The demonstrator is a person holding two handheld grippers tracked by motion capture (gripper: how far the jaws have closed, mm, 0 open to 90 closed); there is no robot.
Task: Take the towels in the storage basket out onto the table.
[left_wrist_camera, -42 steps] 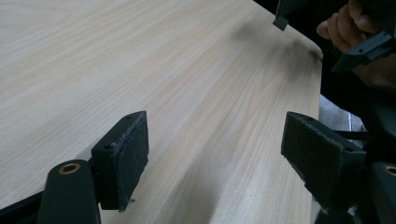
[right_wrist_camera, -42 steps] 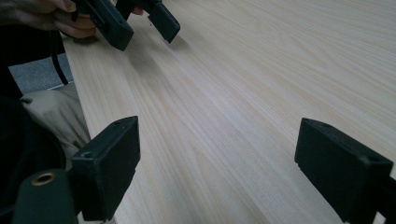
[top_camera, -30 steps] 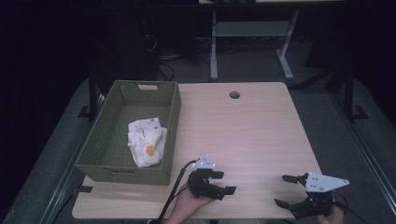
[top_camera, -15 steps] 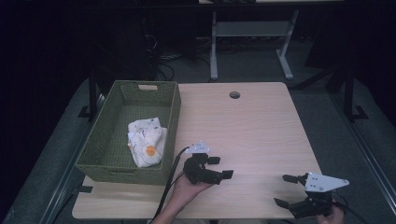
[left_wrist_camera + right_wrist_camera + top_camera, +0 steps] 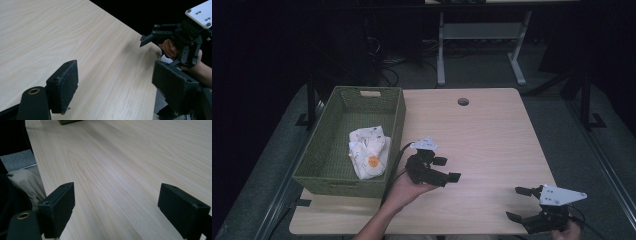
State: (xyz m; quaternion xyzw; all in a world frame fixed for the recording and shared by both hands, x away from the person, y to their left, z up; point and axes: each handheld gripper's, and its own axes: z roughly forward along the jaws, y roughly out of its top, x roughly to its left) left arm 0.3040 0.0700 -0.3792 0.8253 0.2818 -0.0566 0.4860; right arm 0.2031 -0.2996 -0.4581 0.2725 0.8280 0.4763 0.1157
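High view: left tool jaws spread, empty, held over the worktop just right of the green basket; a crumpled white cloth lies in the basket. Right tool jaws spread, empty, at the near right corner.

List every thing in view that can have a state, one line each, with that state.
Left hand-held gripper: open, nothing between its jaws, held over the table beside the basket.
Right hand-held gripper: open, nothing between its jaws, at the table's near right corner.
Green woven basket: upright on the table's left side, holding the cloth.
White patterned cloth: crumpled, lying inside the basket.
Table: bare wood, a round hole near its far edge.
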